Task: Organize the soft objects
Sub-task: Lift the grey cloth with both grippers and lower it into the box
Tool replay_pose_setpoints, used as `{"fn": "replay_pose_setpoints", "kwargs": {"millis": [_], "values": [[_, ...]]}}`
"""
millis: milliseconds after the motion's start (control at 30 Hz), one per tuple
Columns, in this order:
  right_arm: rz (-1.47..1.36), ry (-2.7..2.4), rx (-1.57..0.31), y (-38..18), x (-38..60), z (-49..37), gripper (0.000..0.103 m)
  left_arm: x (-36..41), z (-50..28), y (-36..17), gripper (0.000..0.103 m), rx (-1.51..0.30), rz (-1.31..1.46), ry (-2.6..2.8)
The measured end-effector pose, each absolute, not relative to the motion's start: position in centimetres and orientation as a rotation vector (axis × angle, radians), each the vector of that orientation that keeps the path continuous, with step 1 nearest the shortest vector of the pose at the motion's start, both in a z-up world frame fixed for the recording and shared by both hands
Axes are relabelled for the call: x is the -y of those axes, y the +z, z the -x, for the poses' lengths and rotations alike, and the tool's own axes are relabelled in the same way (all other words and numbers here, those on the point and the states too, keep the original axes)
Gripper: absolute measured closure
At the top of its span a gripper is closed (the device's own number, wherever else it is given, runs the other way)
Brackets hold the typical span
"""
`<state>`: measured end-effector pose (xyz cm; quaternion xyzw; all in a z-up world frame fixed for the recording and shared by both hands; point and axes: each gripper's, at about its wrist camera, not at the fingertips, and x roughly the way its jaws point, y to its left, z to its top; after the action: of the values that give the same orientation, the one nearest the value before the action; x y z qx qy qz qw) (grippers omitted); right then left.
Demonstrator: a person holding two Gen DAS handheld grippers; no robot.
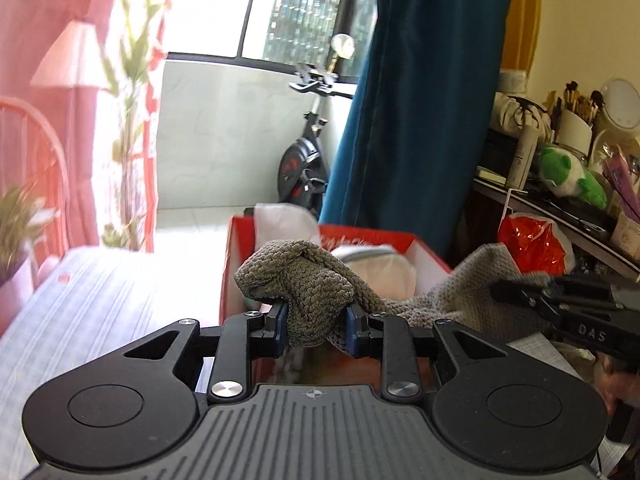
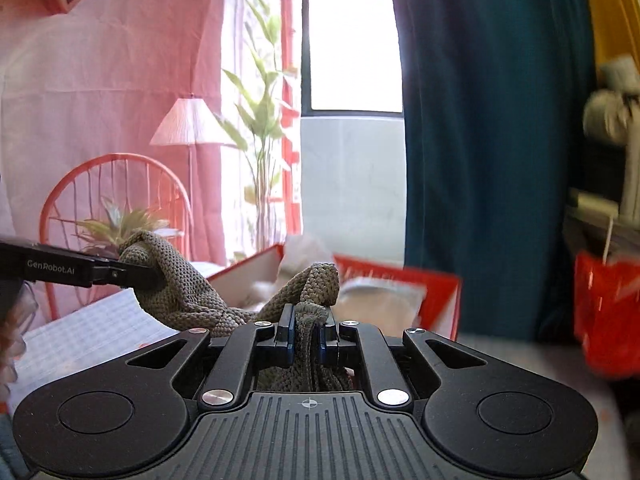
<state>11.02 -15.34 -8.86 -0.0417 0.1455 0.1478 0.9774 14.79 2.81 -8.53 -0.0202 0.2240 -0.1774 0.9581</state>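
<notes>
A grey-brown knitted cloth (image 1: 304, 284) hangs between both grippers above the bed. My left gripper (image 1: 316, 326) is shut on one bunched end of it. My right gripper (image 2: 306, 334) is shut on the other end (image 2: 316, 280). The right gripper also shows in the left wrist view (image 1: 520, 296), holding the cloth's far corner. The left gripper shows in the right wrist view (image 2: 132, 274), clamping the cloth (image 2: 180, 284). Just beyond stands an open red box (image 1: 384, 240) with white soft items (image 1: 376, 268) inside.
A striped bed surface (image 1: 100, 304) lies to the left. A teal curtain (image 1: 416, 120) hangs behind the box. A cluttered shelf (image 1: 560, 200) with a green plush toy (image 1: 568, 172) and a red bag (image 1: 532, 240) stands right. An exercise bike (image 1: 304, 160) and red chair (image 2: 116, 200) stand farther off.
</notes>
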Motion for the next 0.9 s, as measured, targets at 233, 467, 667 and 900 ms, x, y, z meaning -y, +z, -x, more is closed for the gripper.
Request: {"fn": "replay_pose_setpoints", "kwargs": {"millis": [233,467,667,900], "values": [[0.159,0.269,-0.32,-6.7,15.1,-16.2,0.093,-0.7,-20.3,-8.2,0.074,-0.532,-0.018,-0.395],[0.151,0.254,-0.465,-9.5,15.2,-20.5,0.093,0.7,-25.2,-10.5,0.074,-0.685,-0.087,-0.4],[0.114,0.238,-0.591,-13.0,15.1,-22.3,0.093,1.9,-27.9,-12.6,0.073,-0.795,-0.157,-0.393],[0.074,0.214,-0.644,-14.3,15.3,-23.2,0.093,2.5,-29.3,-13.8,0.071,-0.839,-0.148,-0.364]]}}
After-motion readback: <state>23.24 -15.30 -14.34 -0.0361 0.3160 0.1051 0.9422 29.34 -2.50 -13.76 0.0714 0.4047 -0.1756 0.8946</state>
